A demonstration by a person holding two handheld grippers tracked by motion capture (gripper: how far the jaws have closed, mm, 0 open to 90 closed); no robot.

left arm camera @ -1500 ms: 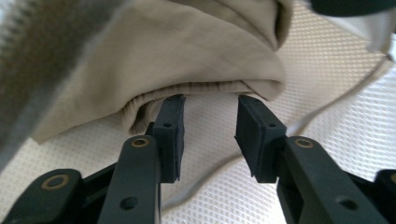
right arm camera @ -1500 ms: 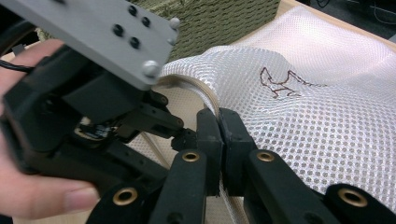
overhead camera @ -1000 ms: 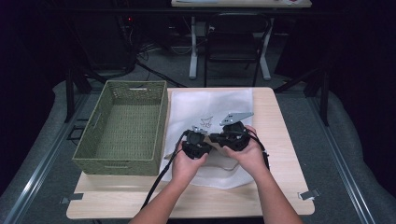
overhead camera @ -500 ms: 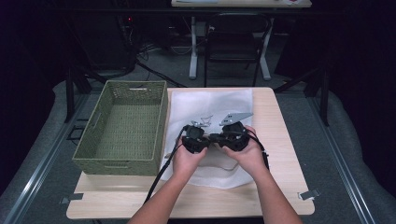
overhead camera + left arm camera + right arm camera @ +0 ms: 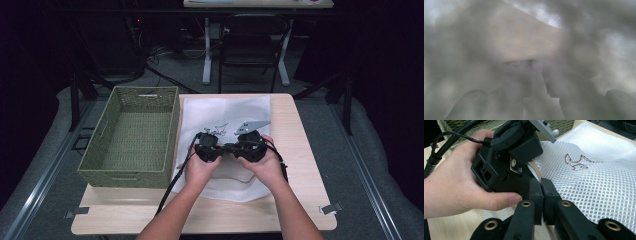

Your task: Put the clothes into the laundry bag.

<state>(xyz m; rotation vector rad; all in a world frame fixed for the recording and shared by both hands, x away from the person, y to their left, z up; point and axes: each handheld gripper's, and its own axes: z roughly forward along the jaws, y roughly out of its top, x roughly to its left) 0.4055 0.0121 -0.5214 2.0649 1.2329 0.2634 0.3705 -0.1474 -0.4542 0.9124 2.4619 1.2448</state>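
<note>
table (image 5: 300, 150) | mesh bag (image 5: 225, 112) long axis front-to-back | both tools clamped on its edge

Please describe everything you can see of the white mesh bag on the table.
The white mesh bag lies flat on the wooden table, right beside the green woven basket. Its fabric is a net of small round holes, with a small brown outline figure printed on it. The right gripper is shut on a beige cord-like edge of the bag, and the left gripper rests on the bag close to it.
</note>
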